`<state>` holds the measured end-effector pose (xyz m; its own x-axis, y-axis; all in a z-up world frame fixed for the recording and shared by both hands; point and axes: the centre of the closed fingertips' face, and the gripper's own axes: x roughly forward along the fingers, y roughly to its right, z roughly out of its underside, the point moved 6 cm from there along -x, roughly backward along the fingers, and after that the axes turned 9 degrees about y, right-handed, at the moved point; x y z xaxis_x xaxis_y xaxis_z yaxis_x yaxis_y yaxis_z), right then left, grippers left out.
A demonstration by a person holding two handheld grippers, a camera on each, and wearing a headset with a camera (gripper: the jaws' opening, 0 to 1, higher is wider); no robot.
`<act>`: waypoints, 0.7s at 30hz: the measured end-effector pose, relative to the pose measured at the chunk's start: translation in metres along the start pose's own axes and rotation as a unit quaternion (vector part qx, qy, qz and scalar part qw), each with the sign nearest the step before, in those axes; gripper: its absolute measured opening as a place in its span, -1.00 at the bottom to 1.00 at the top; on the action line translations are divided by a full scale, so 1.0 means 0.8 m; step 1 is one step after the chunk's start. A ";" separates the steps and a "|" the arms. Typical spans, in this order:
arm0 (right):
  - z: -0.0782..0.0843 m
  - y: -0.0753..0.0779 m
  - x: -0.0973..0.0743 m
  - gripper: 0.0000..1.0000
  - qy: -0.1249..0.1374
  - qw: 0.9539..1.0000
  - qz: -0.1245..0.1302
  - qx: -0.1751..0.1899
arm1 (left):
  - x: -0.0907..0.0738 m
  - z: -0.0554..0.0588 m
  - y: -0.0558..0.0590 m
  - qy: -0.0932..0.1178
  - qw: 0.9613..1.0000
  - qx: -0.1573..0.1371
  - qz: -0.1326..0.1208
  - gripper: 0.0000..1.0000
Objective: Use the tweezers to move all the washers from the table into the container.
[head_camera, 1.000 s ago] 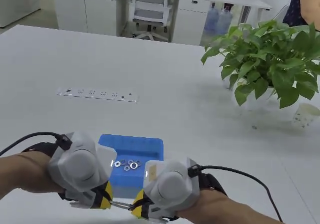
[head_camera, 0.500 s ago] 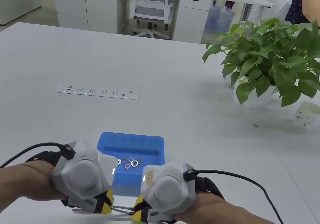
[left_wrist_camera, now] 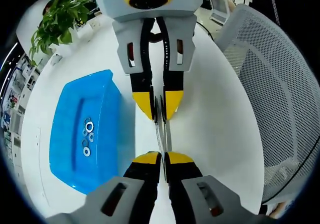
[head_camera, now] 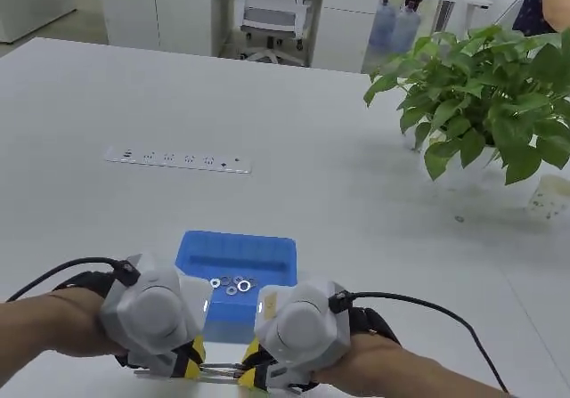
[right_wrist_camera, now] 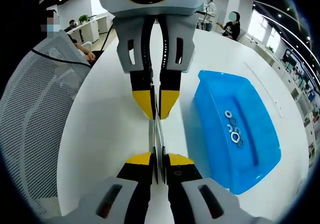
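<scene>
The left tongs (left_wrist_camera: 162, 158) and the right tongs (right_wrist_camera: 156, 159) face each other tip to tip near the front edge of the desk (head_camera: 338, 193). Each pair is pressed together on an opposite end of the tweezers (left_wrist_camera: 163, 134), which span the gap between them. The washers (head_camera: 233, 284) lie in a small cluster inside the blue container (head_camera: 272, 248), which stands on the desk just beyond the tongs.

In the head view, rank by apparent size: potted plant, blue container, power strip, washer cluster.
1. potted plant, though cropped
2. blue container
3. power strip, longer but thinner; farther off, so unsure
4. washer cluster
</scene>
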<state>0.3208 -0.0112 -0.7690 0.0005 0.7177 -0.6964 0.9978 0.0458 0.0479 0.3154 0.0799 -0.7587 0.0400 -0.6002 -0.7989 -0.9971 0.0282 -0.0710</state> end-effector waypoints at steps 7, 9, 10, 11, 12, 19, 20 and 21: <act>0.000 0.001 0.001 -0.77 -0.002 1.000 -0.004 0.001 | 0.006 0.003 0.002 -0.002 1.000 -0.005 0.002 -0.84; 0.001 0.001 0.001 -0.77 -0.002 1.000 -0.004 0.002 | 0.006 0.002 0.002 0.001 1.000 -0.009 0.001 -0.84; 0.001 0.001 0.000 -0.77 -0.002 1.000 -0.004 0.002 | 0.006 0.002 0.001 0.002 1.000 -0.010 0.000 -0.84; 0.001 0.001 0.001 -0.77 -0.002 1.000 -0.005 0.002 | 0.006 0.002 0.001 0.004 1.000 -0.013 0.000 -0.84; 0.001 0.001 0.001 -0.77 -0.002 1.000 -0.005 0.001 | 0.006 0.002 0.001 0.004 1.000 -0.014 0.000 -0.84; 0.000 0.002 0.000 -0.64 -0.002 1.000 0.004 0.010 | 0.005 0.003 0.002 0.007 1.000 -0.020 -0.006 -0.78; 0.000 0.003 -0.001 -0.62 -0.001 1.000 0.011 0.005 | 0.004 0.003 0.003 0.008 1.000 -0.021 -0.010 -0.75; 0.000 0.002 -0.002 -0.62 -0.004 1.000 0.015 0.001 | 0.003 0.003 0.003 0.008 1.000 -0.022 -0.013 -0.71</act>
<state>0.3227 -0.0122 -0.7680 0.0302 0.7130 -0.7005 0.9975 0.0236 0.0671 0.3136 0.0807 -0.7623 0.0658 -0.6127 -0.7876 -0.9976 -0.0229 -0.0655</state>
